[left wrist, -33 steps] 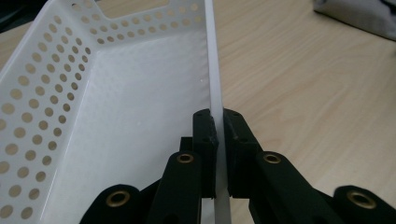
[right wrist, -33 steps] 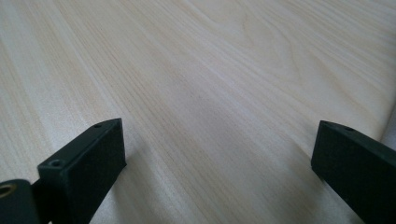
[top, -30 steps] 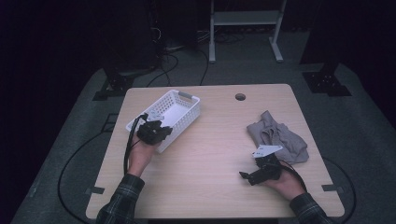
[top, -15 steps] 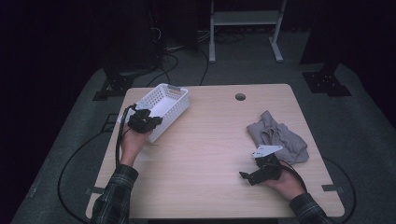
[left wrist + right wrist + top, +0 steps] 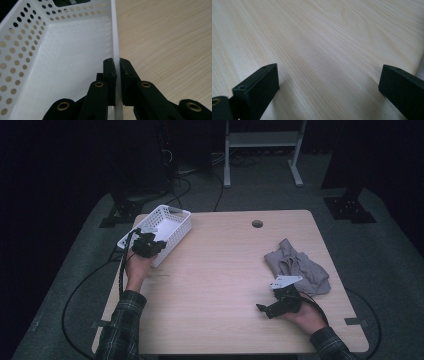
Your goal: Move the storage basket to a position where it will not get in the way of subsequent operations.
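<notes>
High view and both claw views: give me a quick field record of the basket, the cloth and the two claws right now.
basket: white perforated basket at the table's far left corner, hanging over the edge
left claw: left claw clamped on the basket's side wall
right claw: right claw open over bare table
cloth: grey cloth crumpled at the right side, untouched

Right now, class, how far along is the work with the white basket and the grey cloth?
In hand: the left gripper is clamped on the white basket wall at the table's left edge. Left: the grey cloth lies outside the basket, untouched; the right gripper is open beside it.
</notes>
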